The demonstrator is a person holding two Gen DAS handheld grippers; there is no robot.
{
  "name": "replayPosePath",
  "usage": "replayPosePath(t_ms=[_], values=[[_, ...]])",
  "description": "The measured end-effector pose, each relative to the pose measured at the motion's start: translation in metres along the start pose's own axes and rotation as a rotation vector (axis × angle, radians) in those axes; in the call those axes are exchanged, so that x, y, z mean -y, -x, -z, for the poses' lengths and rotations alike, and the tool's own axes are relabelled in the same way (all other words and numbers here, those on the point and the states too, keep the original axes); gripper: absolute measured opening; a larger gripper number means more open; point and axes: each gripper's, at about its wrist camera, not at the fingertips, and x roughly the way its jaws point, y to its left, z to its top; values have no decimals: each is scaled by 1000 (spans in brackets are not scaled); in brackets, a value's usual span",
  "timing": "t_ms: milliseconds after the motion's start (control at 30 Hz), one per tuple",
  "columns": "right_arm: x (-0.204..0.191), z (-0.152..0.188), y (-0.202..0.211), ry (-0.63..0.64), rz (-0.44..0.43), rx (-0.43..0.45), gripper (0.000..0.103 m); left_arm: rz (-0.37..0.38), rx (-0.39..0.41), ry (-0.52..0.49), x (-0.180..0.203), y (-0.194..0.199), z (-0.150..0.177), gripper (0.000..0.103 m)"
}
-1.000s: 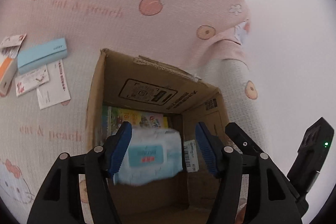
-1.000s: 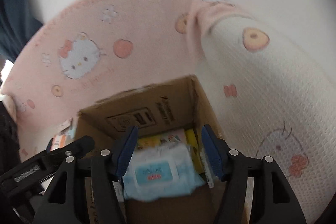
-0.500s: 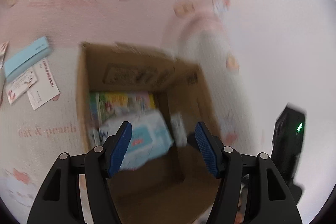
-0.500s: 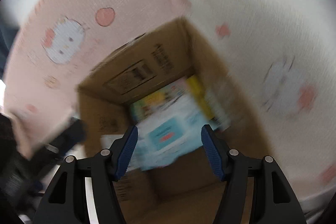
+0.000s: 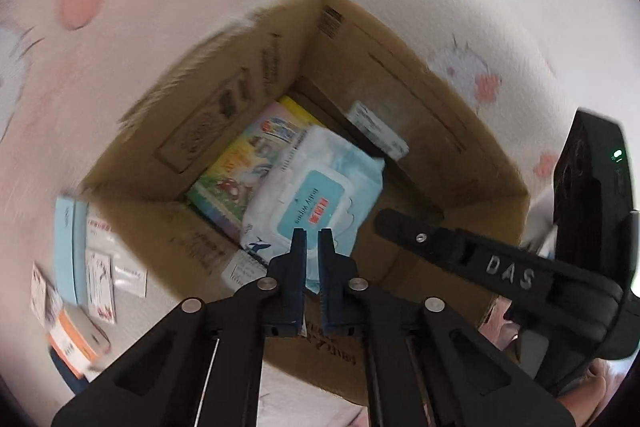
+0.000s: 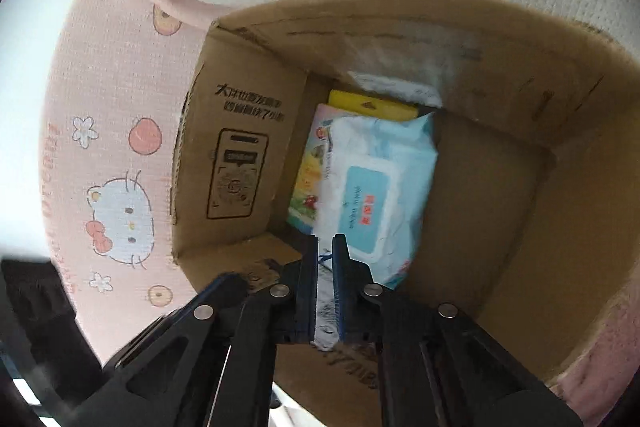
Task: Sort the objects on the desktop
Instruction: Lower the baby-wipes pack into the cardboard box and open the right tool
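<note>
Left wrist view: left gripper jaws together, nothing between, hovering over cardboard box. Wipes pack lies inside box, atop picture book, already deposited. Next candidates outside box, left of gripper: light-blue case, paper cards, orange-white item on pink mat. Case long axis runs up-down in frame. Right gripper also closed, empty, over same box. Left hand judged nearer to loose items.

We see a matt brown corrugated cardboard box, a glossy soft plastic wet-wipes pack, a glossy picture book, and a waffle-textured cloth blanket.
</note>
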Motion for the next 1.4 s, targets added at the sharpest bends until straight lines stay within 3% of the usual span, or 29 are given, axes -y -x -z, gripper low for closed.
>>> replayPosePath(t_ms=[167,300,433,567,667,800,867,1000,1200,1300,1400], values=[[16,-4,-26,-145,38,-46,4,39,-176,-18,-5,-41,-18,4],[41,0,-45,-286,91,-76,4,-13,-267,-51,-5,-71,-25,4],[45,0,-40,-364,151,12,4,-63,-315,-120,3,-89,-29,4],[34,-5,-40,-350,262,70,4,-117,-375,-148,2,-107,-33,6],[33,-10,-48,-338,338,66,4,-144,-427,-110,-12,-122,-37,6],[43,-9,-71,-388,380,-7,4,-121,-484,-10,-38,-140,-41,5],[50,-5,-86,-412,374,-50,4,-115,-488,-19,-39,-139,-41,5],[54,3,-105,-429,344,-91,4,-174,-452,-84,-35,-133,-38,5],[45,-4,-116,-411,287,-80,4,-195,-417,-77,-47,-122,-33,9],[42,-8,-124,-405,182,-105,4,-243,-396,-88,-51,-112,-31,17],[37,-9,-133,-399,94,-178,4,-275,-381,-90,-56,-99,-30,17]])
